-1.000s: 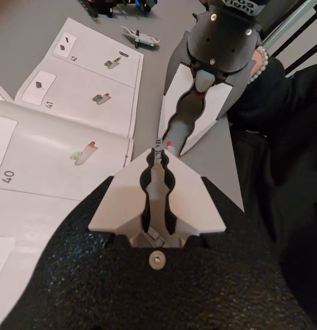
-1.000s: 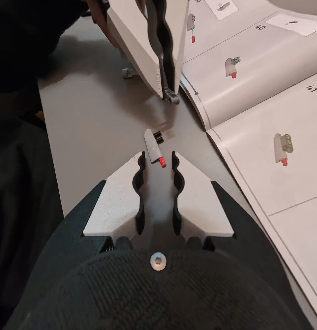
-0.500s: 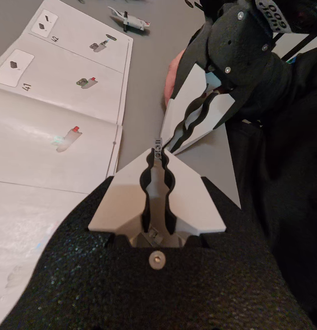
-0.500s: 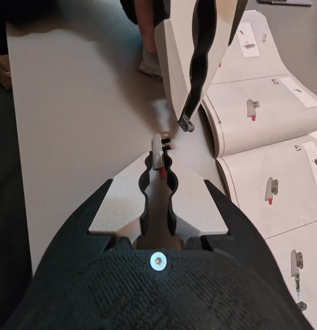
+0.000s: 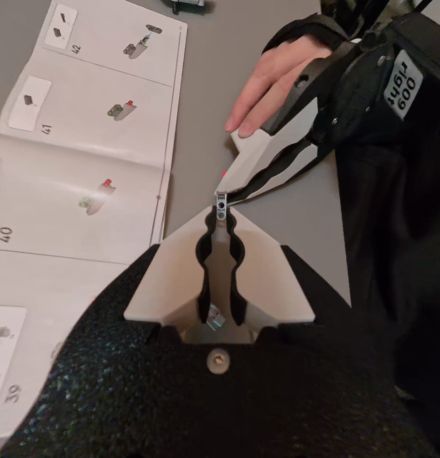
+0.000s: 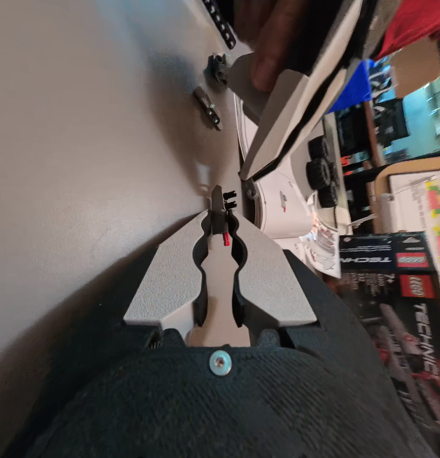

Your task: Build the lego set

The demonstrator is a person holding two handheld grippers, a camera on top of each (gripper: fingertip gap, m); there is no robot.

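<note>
My left gripper [image 5: 220,211] is shut on a small grey connector [image 5: 221,205] with two holes, which sticks out past its tips. My right gripper [image 6: 219,216] is shut on a grey wedge piece [image 6: 217,210] that has a red pin [image 6: 225,241] at its rear and two black pins [image 6: 230,198] on its side. The right gripper is rolled on its side. In the left wrist view its tips [image 5: 235,198] sit right beside the connector. In the right wrist view the left gripper [image 6: 246,176] holds the connector [image 6: 251,191] just right of the black pins.
The open instruction booklet [image 5: 90,148] lies left of the grippers on the grey table [image 5: 209,62]. A hand [image 5: 263,94] holds the right gripper. Loose grey and dark pieces [image 6: 206,106] lie farther off. Black wheels [image 6: 320,168] and set boxes [image 6: 387,272] are at the right. The grippers are tip to tip, or close to it.
My right gripper closed on the grey wedge piece, lifted it off the table and rolled sideways, bringing its black pins next to the connector. My left gripper kept hold of the connector.
</note>
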